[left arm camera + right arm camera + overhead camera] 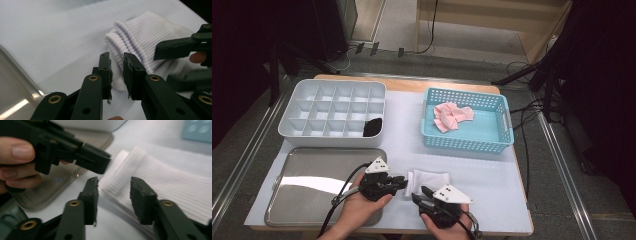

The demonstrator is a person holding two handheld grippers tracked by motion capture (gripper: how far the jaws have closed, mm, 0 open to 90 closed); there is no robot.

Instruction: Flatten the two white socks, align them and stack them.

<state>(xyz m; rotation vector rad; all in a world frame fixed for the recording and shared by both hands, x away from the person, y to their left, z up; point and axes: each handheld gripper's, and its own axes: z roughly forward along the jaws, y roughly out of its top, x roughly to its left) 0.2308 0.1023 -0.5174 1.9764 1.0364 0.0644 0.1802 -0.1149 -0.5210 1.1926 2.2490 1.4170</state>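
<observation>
While both hands come in low from the near table edge, the left gripper [401, 184] lies almost level in an upturned palm, pointing sideways at the folded white ribbed sock [428, 180]. Its jaws are nearly together, a narrow gap left, with the sock's cuff [117, 82] showing just beyond the tips; whether the pads touch it I cannot tell. Right gripper [419, 194] sits just beside, angled up toward the same sock, jaws standing partly apart with the sock edge [113, 187] in front of them, nothing pinched. Flat steel tray [307, 186] lies under the left hand.
</observation>
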